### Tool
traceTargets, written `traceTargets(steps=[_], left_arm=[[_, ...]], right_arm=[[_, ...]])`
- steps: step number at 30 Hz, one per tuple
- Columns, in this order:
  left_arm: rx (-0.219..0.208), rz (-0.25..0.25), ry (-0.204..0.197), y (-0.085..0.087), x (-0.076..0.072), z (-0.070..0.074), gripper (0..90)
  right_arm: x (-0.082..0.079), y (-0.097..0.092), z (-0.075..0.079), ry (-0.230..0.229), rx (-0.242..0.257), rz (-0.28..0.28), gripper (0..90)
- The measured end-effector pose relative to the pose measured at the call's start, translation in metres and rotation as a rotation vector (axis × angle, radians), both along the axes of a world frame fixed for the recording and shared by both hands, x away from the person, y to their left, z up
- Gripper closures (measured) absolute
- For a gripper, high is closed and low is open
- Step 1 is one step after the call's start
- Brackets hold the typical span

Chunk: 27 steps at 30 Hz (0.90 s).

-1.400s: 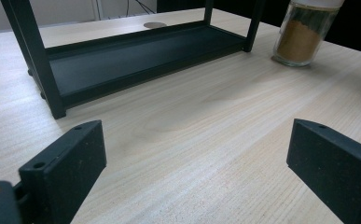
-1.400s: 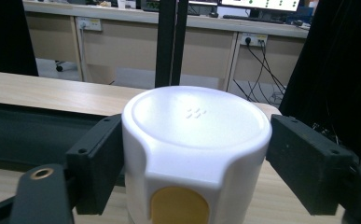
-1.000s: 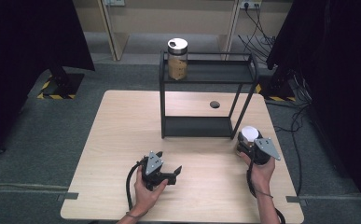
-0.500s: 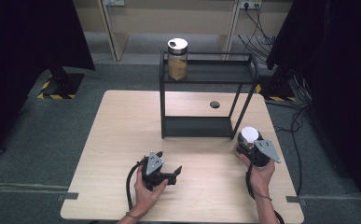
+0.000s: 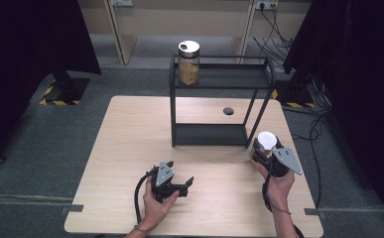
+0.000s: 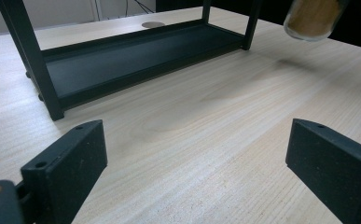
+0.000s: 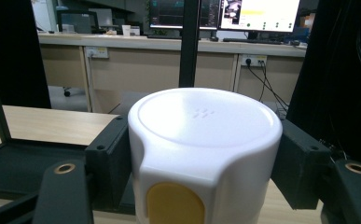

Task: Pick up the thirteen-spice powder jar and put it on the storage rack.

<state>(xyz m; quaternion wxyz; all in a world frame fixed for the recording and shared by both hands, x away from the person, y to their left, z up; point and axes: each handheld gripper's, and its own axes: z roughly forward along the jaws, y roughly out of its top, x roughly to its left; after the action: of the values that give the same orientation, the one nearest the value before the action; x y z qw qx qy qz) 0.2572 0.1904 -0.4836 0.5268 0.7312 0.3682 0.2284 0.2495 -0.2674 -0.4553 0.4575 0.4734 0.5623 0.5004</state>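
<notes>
A: High view, item one: we are holding the right gripper (image 5: pixel 262 148) clamped on a white-lidded jar (image 5: pixel 267 141), above the table (image 5: pixel 130 134), just beside the black rack (image 5: pixel 219 79).

B: Item two: we are keeping the left gripper (image 5: pixel 182 184) spread apart, gripping nothing, near the table's front edge.

Right gripper (image 5: pixel 265 148), clamped on white-lidded jar (image 5: pixel 267 141): drifted slightly down and toward the table's near edge, from beside the black rack's (image 5: pixel 219 134) front right leg. Jar travelled with it, clear of the tabletop (image 5: pixel 130 148) in the left gripper view.
</notes>
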Motion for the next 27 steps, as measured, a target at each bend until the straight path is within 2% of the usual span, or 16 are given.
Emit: traceTargets(steps=[18,27], left_arm=[[0.006,-0.003,0.001,-0.001,0.0,0.001,4.5],[0.008,-0.003,0.001,-0.001,0.0,0.001,4.5]], right_arm=[[-0.011,0.007,0.021,-0.057,0.01,0.011,30.8],[-0.016,0.009,0.037,-0.091,0.008,0.024,30.8]])
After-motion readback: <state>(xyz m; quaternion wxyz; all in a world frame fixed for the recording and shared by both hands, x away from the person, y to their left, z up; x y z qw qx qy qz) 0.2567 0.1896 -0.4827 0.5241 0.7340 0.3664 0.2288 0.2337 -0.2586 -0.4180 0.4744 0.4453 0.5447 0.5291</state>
